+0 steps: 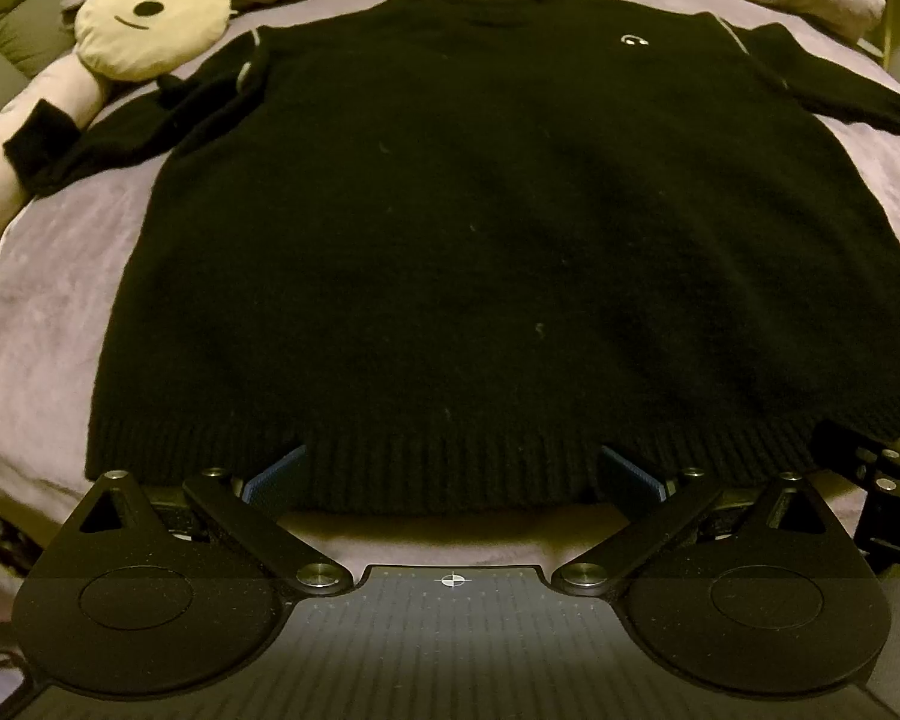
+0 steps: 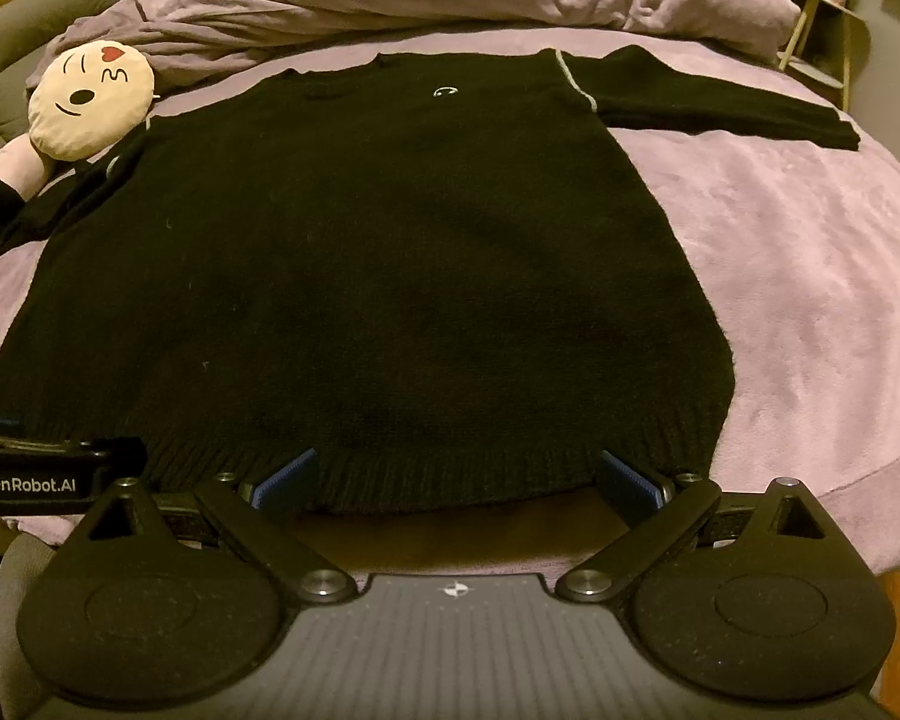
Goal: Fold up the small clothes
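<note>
- Black sweater (image 1: 450,228) lay flat, front up, on the bed (image 2: 780,276).
- Left tongs (image 1: 453,474) were spread wide at its ribbed hem.
- Right tongs (image 2: 456,480) likewise were released, grasping nothing.

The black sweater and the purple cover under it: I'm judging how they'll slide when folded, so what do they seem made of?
The black sweater looks like a thick, matte knit, wool or acrylic: its hem is ribbed and pale lint clings to it. The purple cover looks like plush fleece or velvet, with a soft sheen and brushed patches.
</note>
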`<state>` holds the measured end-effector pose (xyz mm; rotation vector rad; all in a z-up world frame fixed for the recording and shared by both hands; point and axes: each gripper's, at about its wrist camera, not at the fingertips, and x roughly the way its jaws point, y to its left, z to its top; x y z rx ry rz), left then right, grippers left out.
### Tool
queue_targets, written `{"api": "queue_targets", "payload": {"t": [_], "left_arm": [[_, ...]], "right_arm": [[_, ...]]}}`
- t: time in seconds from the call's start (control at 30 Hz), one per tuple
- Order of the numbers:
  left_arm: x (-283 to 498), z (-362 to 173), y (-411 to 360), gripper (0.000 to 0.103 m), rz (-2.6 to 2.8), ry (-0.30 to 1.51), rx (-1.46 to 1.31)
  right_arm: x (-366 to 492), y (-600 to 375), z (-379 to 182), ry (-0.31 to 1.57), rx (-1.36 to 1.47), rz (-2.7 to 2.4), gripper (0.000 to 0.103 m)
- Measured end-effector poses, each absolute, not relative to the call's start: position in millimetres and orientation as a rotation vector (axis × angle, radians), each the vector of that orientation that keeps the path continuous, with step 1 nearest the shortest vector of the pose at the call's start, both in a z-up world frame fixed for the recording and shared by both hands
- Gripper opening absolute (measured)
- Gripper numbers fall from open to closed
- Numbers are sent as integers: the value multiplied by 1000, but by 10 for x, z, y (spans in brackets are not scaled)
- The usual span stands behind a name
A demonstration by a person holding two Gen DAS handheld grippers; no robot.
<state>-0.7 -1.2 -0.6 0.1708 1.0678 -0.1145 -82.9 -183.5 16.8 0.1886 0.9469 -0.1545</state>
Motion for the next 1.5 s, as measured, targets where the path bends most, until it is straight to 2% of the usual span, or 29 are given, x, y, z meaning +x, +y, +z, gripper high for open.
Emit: {"api": "queue_targets", "payload": {"t": [1.5], "left_arm": [[-21,-13,-23,103,-106,1094,154]], "right_arm": [[-881,-1839,216,891,181,-137,99]]}}
